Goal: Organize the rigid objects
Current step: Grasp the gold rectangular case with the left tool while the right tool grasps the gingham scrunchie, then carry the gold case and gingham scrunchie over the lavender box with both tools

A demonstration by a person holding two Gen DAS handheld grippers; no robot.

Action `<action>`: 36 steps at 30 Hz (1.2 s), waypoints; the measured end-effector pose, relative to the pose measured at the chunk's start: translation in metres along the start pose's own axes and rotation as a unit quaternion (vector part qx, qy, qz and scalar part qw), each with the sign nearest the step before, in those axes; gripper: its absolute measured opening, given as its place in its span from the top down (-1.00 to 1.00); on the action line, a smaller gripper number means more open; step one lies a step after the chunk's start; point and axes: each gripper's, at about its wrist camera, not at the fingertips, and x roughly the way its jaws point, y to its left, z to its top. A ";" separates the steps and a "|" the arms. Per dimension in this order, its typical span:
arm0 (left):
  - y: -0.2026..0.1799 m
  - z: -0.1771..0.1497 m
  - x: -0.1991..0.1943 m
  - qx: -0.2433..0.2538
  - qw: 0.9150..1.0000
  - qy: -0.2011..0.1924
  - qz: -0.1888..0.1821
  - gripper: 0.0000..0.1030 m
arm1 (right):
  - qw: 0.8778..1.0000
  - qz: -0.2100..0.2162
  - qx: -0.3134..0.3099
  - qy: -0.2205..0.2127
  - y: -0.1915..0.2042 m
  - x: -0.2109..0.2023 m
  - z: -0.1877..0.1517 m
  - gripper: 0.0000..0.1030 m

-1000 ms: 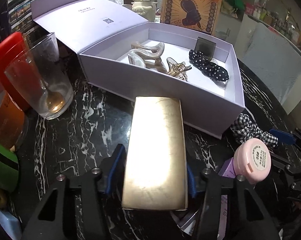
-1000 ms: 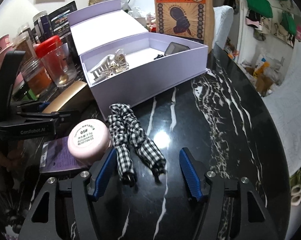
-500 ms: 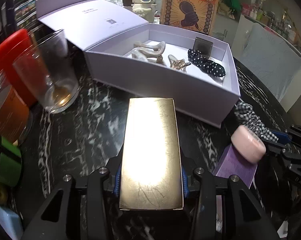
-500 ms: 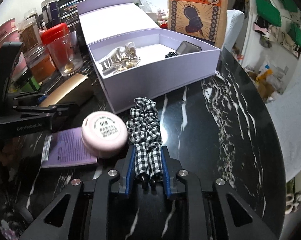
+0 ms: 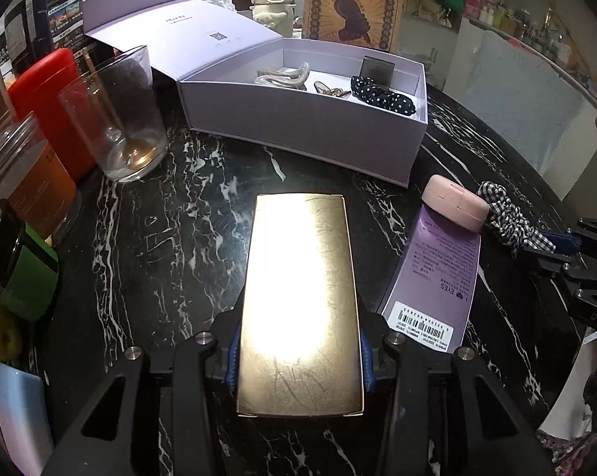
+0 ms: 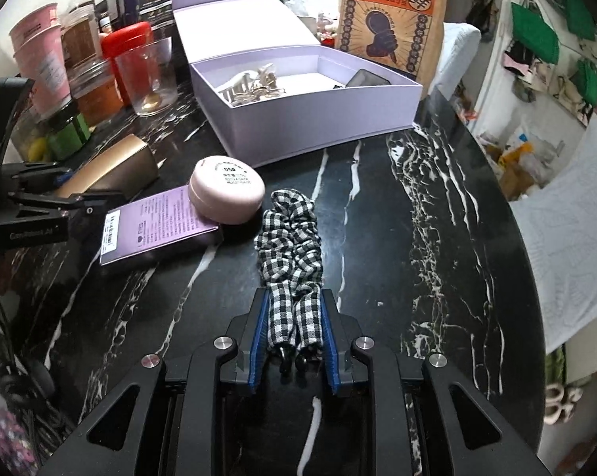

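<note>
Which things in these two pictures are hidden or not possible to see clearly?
- Left wrist view: the gold box top is washed out by glare.
- Right wrist view: the polka-dot scrunchie is hidden behind the lilac box wall.
- Both views: small print on the purple carton is too small to read.

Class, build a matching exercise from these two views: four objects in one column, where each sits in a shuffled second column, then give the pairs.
1. gold case
2. checked scrunchie
3. polka-dot scrunchie
4. pink compact

A. inside the lilac box
B. in the left tool
C. resting on the purple carton
D. in the right tool

Pairs: 1-B, 2-D, 3-A, 4-C
</note>
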 end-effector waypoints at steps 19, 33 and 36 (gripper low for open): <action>0.005 0.000 0.000 -0.025 1.000 -0.010 0.007 0.12 | 1.000 0.010 0.019 -0.006 0.003 0.006 0.010 0.53; 0.002 -0.010 -0.020 -0.054 0.998 -0.009 0.003 0.12 | 0.999 0.035 0.015 -0.034 0.010 -0.014 0.011 0.54; 0.000 -0.009 -0.027 -0.056 0.998 -0.014 0.004 0.12 | 0.998 0.042 0.013 -0.036 0.014 -0.016 0.012 0.54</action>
